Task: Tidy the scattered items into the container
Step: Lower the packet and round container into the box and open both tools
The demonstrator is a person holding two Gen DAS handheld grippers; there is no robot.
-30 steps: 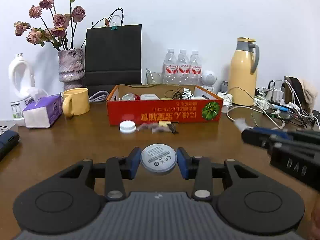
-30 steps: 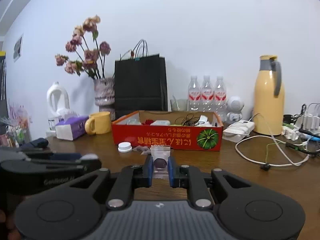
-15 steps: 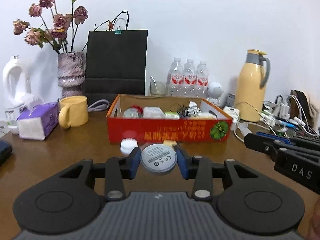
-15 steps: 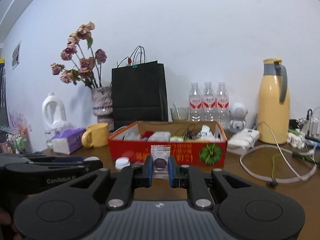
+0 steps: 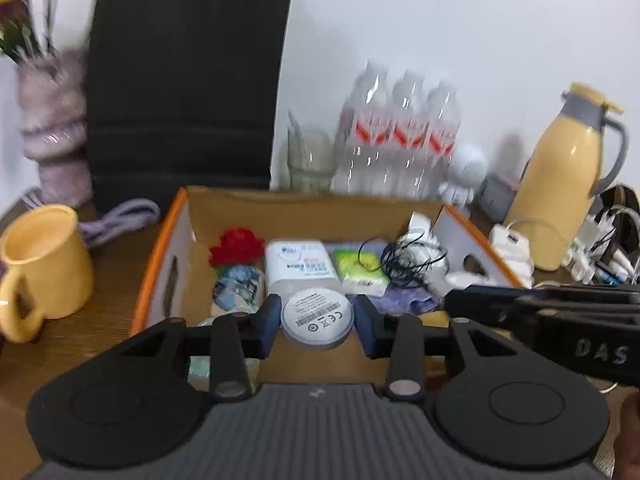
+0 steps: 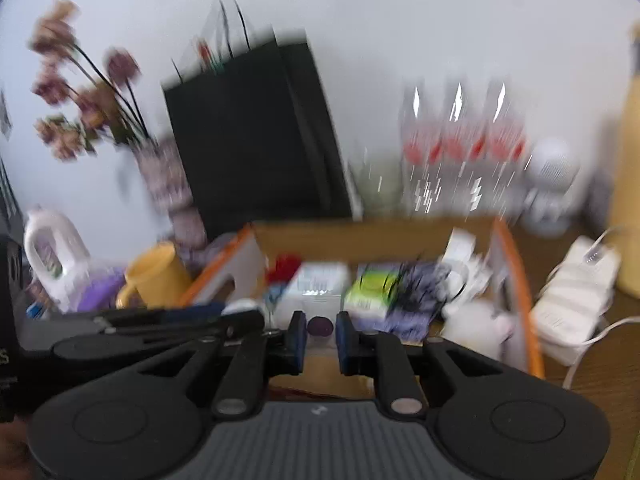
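Observation:
My left gripper (image 5: 317, 325) is shut on a round white puck with a printed label (image 5: 317, 317), held over the near part of the open red cardboard box (image 5: 160, 264). My right gripper (image 6: 319, 331) is shut on a small clear packet with a dark round piece in it (image 6: 319, 326), also over the box (image 6: 516, 280); this view is blurred. The box holds a red flower, a white case (image 5: 300, 268), a green packet (image 5: 358, 270), tangled black cord (image 5: 404, 258) and other bits. The right gripper body shows at the right of the left wrist view (image 5: 560, 320).
A yellow mug (image 5: 40, 268) stands left of the box, a black paper bag (image 5: 184, 80) and a vase (image 5: 56, 136) behind it. Water bottles (image 5: 400, 136), a yellow thermos (image 5: 568, 176) and white chargers with cables (image 6: 572, 300) sit behind and right.
Both grippers have moved forward from the bare table to over the box, each keeping its item. The box now fills the middle of both views.

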